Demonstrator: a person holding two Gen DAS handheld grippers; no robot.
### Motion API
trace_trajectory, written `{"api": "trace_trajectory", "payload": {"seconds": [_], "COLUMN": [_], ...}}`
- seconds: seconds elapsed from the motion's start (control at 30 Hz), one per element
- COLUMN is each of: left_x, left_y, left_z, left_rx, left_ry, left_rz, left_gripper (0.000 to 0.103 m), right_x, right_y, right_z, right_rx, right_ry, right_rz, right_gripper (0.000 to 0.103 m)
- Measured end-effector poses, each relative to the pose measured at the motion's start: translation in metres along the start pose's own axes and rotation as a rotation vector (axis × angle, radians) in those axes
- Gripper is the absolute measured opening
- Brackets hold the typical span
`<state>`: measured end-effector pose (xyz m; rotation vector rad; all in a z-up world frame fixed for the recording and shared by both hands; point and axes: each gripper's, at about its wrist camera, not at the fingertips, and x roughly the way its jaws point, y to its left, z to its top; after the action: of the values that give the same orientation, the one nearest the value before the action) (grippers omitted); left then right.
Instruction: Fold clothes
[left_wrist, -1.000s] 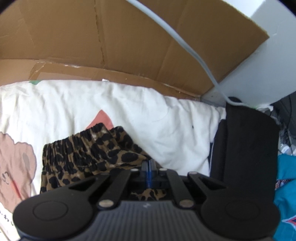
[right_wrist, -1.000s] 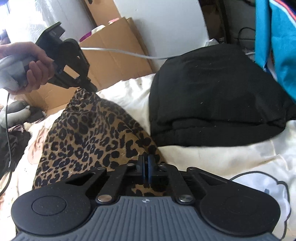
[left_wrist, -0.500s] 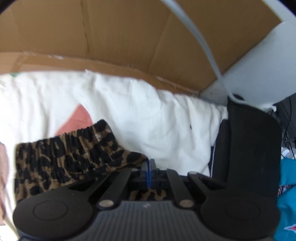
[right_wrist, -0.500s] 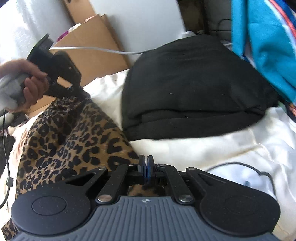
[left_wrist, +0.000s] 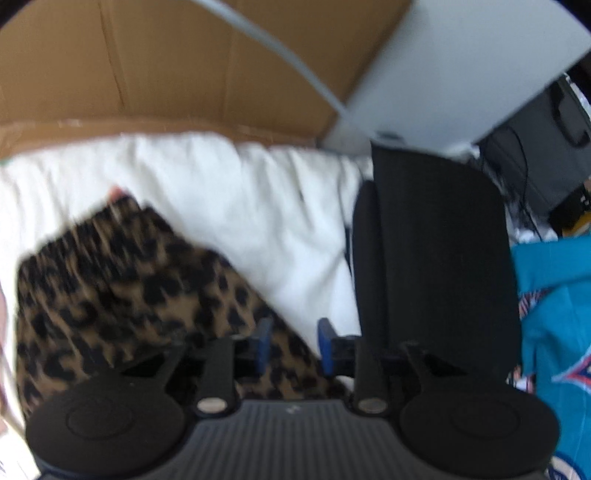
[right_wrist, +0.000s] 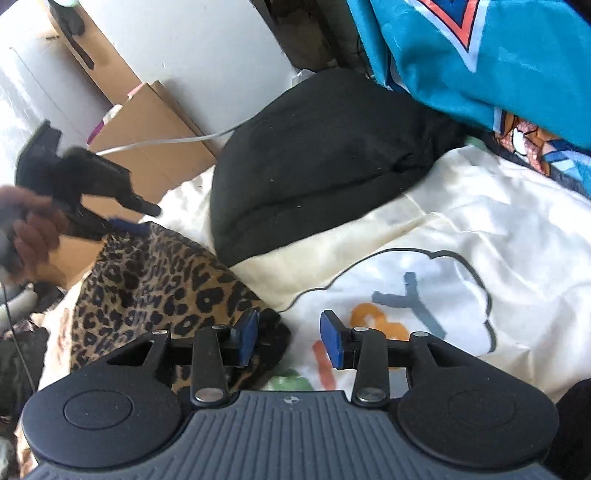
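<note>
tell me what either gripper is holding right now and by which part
Nothing. Both the left gripper and right gripper are open, and the leopard-print garment lies loose on the bedsheet.

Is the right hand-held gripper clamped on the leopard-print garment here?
No: the right wrist view shows the right hand-held gripper with jaws open, white sheet between them; the leopard-print garment lies beside its left finger, contact unclear.

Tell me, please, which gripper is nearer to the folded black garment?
Left. The left gripper hangs open right beside the folded black garment. The right gripper, also open, is at the leopard-print garment, farther away.
</note>
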<state>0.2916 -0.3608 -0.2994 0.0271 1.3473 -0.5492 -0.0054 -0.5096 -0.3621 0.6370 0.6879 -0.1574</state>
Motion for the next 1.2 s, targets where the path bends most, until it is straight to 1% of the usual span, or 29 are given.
{"api": "trace_trajectory", "payload": {"seconds": [0.07, 0.17, 0.2, 0.27, 0.3, 0.33, 0.37, 0.4, 0.43, 0.67, 0.8, 0.83, 0.97, 1.03, 1.13, 1.17, 1.2], "left_x": [0.007, 0.017, 0.020, 0.021, 0.021, 0.021, 0.021, 0.022, 0.022, 0.021, 0.014, 0.014, 0.029, 0.039, 0.043, 0.040, 0.034], "left_y": [0.001, 0.003, 0.002, 0.000, -0.001, -0.001, -0.002, -0.003, -0.004, -0.009, -0.012, -0.013, -0.013, -0.009, -0.005, -0.007, -0.010], "left_z": [-0.007, -0.013, -0.013, -0.015, -0.015, -0.016, -0.016, -0.017, -0.017, -0.021, -0.021, -0.021, -0.019, -0.018, -0.018, -0.018, -0.018], "left_rx": [-0.018, -0.055, -0.056, -0.054, -0.054, -0.053, -0.052, -0.051, -0.050, -0.045, -0.042, -0.039, -0.022, -0.042, -0.066, -0.048, -0.003], "left_ry": [0.015, 0.035, 0.040, 0.036, 0.033, 0.031, 0.029, 0.026, 0.024, 0.007, 0.000, -0.003, 0.000, 0.004, 0.018, 0.018, 0.016], "left_rz": [-0.004, -0.007, -0.001, 0.003, 0.005, 0.007, 0.009, 0.011, 0.013, 0.019, -0.004, -0.008, 0.010, 0.002, -0.030, -0.044, -0.050], "left_gripper": [0.039, 0.040, 0.041, 0.040, 0.039, 0.035, 0.017, 0.002, 0.002, 0.000, 0.000, 0.000, 0.000, 0.001, 0.008, 0.015, 0.023], "right_x": [0.002, 0.010, 0.014, 0.019, 0.020, 0.020, 0.020, 0.019, 0.017, 0.004, 0.000, 0.001, 0.012, 0.011, 0.002, 0.000, -0.001], "right_y": [0.002, 0.003, 0.003, 0.003, 0.003, 0.003, 0.002, 0.002, 0.003, 0.008, 0.002, 0.002, 0.001, 0.000, 0.002, 0.003, 0.004], "right_z": [0.001, 0.004, 0.005, 0.006, 0.006, 0.006, 0.006, 0.006, 0.005, 0.004, 0.003, 0.002, 0.001, 0.002, 0.003, 0.004, 0.004], "right_rx": [0.008, 0.043, 0.055, 0.065, 0.065, 0.063, 0.060, 0.057, 0.054, 0.036, 0.103, 0.102, 0.083, 0.097, 0.094, 0.087, 0.079], "right_ry": [0.000, 0.014, 0.020, 0.026, 0.027, 0.028, 0.028, 0.028, 0.028, 0.001, 0.019, 0.024, 0.047, 0.047, 0.026, 0.020, 0.014], "right_rz": [0.020, 0.051, 0.053, 0.027, 0.017, 0.008, -0.002, -0.005, -0.001, -0.011, -0.005, -0.009, -0.029, -0.042, -0.052, -0.050, -0.046], "right_gripper": [0.043, 0.043, 0.043, 0.041, 0.027, 0.009, 0.006, 0.004, 0.001, 0.000, 0.000, 0.000, 0.001, 0.006, 0.008, 0.008, 0.012]}}
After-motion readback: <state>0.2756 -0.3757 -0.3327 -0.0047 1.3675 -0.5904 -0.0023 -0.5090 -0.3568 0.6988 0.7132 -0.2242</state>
